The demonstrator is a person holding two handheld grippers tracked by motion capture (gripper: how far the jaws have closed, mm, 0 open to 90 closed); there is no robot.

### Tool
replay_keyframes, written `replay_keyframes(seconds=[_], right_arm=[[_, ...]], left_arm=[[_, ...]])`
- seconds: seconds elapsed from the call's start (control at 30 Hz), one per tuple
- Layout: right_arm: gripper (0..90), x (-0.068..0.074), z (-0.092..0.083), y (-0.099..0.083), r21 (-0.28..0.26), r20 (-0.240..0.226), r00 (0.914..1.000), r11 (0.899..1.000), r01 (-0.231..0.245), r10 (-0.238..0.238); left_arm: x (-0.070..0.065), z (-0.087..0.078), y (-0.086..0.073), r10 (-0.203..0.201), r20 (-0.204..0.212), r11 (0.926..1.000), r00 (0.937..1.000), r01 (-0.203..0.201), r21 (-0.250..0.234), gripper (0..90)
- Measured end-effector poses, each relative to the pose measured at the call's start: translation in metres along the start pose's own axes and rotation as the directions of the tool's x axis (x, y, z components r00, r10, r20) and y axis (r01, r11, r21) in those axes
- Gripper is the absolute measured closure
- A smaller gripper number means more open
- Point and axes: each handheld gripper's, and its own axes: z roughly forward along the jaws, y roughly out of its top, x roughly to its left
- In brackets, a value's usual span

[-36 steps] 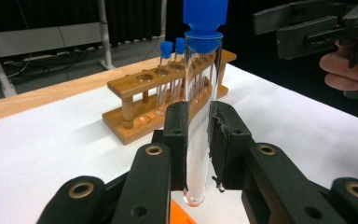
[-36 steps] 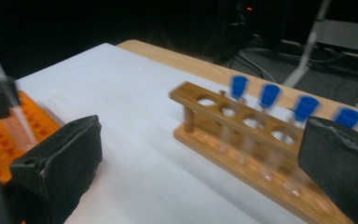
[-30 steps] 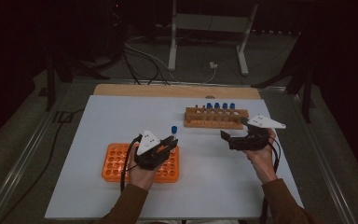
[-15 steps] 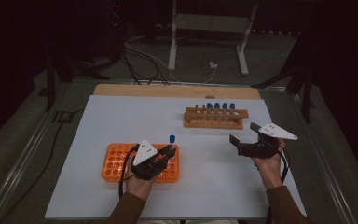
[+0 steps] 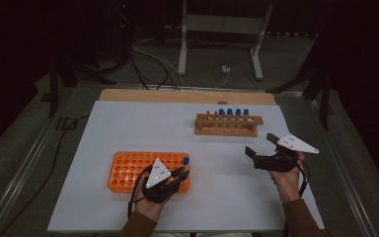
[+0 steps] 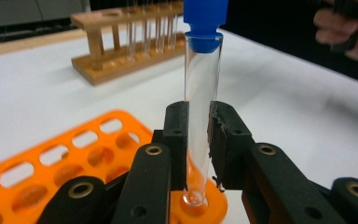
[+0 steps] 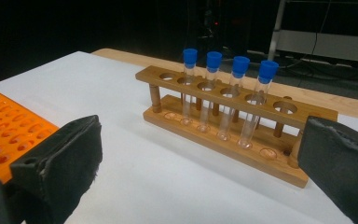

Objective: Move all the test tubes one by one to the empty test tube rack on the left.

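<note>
Two claws of mine work from above: my left gripper (image 5: 180,174) over the orange rack (image 5: 128,168), my right gripper (image 5: 261,150) gaping empty. Left gripper view: pads clamp the blue-capped tube (image 6: 200,102), base in a corner hole. Right gripper view: wooden rack (image 7: 233,126), four tubes.

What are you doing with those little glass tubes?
A person holds a gripper in each hand. The left gripper is shut on a glass tube with a blue cap, its bottom resting in a corner hole of the orange rack. The right gripper is open and holds nothing. Four more capped tubes stand in the wooden rack.
</note>
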Motion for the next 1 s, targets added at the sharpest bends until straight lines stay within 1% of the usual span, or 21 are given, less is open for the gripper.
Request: replay_keyframes(seconds=[0.07, 0.13, 0.17, 0.3, 0.53, 0.6, 0.7, 0.77, 0.83, 0.97, 1.0], right_arm=[[0.0, 0.0, -0.001, 0.0, -0.003, -0.001, 1.0, 1.0, -0.001, 0.001], [0.0, -0.001, -0.002, -0.001, -0.005, 0.0, 1.0, 1.0, -0.001, 0.001], [0.0, -0.001, -0.002, -0.001, -0.005, 0.0, 1.0, 1.0, -0.002, 0.002], [0.0, -0.001, -0.002, -0.001, -0.004, -0.002, 1.0, 1.0, -0.003, 0.003], [0.0, -0.001, -0.002, -0.002, -0.004, -0.004, 1.0, 1.0, -0.002, 0.002], [0.0, -0.001, -0.002, -0.002, -0.003, -0.004, 1.0, 1.0, -0.003, 0.003], [0.0, -0.001, -0.002, -0.003, 0.001, -0.005, 1.0, 1.0, -0.005, 0.005], [0.0, -0.001, -0.002, -0.003, 0.001, -0.006, 1.0, 1.0, -0.003, 0.003], [0.0, -0.001, -0.002, -0.003, 0.001, -0.008, 1.0, 1.0, -0.001, 0.001], [0.2, 0.0, -0.001, -0.004, 0.004, -0.008, 1.0, 1.0, -0.003, 0.003], [0.2, 0.0, -0.001, -0.004, 0.005, -0.008, 1.0, 1.0, -0.003, 0.003]], left_arm=[[-0.001, 0.002, -0.004, 0.016, -0.005, 0.9994, 0.9999, -0.016, 0.032, 78.3], [-0.003, 0.004, -0.008, 0.038, -0.02, 0.997, 0.9991, -0.036, 0.069, 78.3], [-0.003, 0.004, -0.009, 0.046, -0.022, 0.9963, 0.9987, -0.044, 0.073, 78.3], [-0.005, 0.003, -0.009, 0.061, -0.027, 0.9952, 0.9978, -0.058, 0.079, 78.3], [-0.004, -0.001, -0.011, 0.051, -0.018, 0.996, 0.9986, -0.049, 0.075, 78.3], [-0.004, 0.0, -0.013, 0.053, -0.018, 0.9938, 0.9984, -0.051, 0.099, 78.3], [-0.004, 0.001, -0.015, 0.056, -0.021, 0.9922, 0.9982, -0.053, 0.113, 78.3], [-0.005, 0.004, -0.016, 0.07, -0.021, 0.9892, 0.9973, -0.067, 0.13, 78.4], [-0.006, 0.004, -0.015, 0.078, -0.025, 0.9879, 0.9967, -0.074, 0.136, 78.4], [-0.006, 0.004, -0.015, 0.075, -0.024, 0.988, 0.9969, -0.07, 0.138, 78.4], [-0.006, 0.003, -0.015, 0.067, -0.021, 0.989, 0.9975, -0.063, 0.134, 78.2]])
